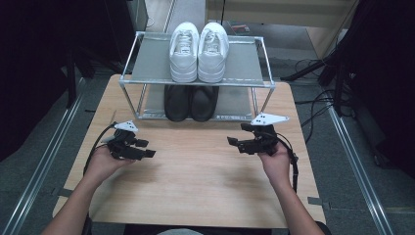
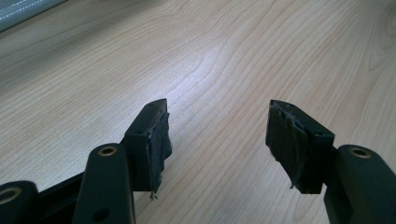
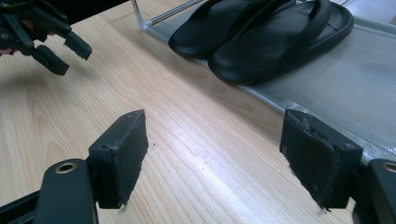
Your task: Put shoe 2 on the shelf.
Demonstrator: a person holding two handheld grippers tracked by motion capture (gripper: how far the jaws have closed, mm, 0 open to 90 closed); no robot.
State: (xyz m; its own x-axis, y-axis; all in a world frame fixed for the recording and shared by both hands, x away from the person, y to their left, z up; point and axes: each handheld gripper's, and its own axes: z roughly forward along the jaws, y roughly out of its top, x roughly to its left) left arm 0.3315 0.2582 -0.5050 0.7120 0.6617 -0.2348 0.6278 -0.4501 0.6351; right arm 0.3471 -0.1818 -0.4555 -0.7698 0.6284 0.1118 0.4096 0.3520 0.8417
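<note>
A pair of black sandals (image 1: 191, 102) sits side by side on the lower shelf of a metal shoe rack (image 1: 131, 59), at the far middle of a wooden bench (image 1: 195, 181). In the right gripper view the sandals (image 3: 266, 32) lie just beyond the rack's near edge, their toes pointing toward the person. Directly above them, on the rack's upper shelf, a pair of white sneakers (image 1: 198, 45) stands side by side, touching each other.

Nearer the person, two hand-held claws hover over bare wood, well apart from each other and from the rack. The left claw (image 1: 144, 148) is at the near left, held in the person's left hand (image 1: 103, 162), its tips pointing right toward the bench's middle. Its jaws are spread apart with nothing between them; in the left gripper view wood grain shows through the gap of the claw (image 2: 217, 135). The right claw (image 1: 237, 143) is at the near right, held in the right hand (image 1: 276, 164), tips pointing left. Its jaws are also spread wide and empty, as the right gripper view of the claw (image 3: 212, 154) shows, with the rack's lower shelf just past the right jaw. A black cable trails from each claw toward the person.
</note>
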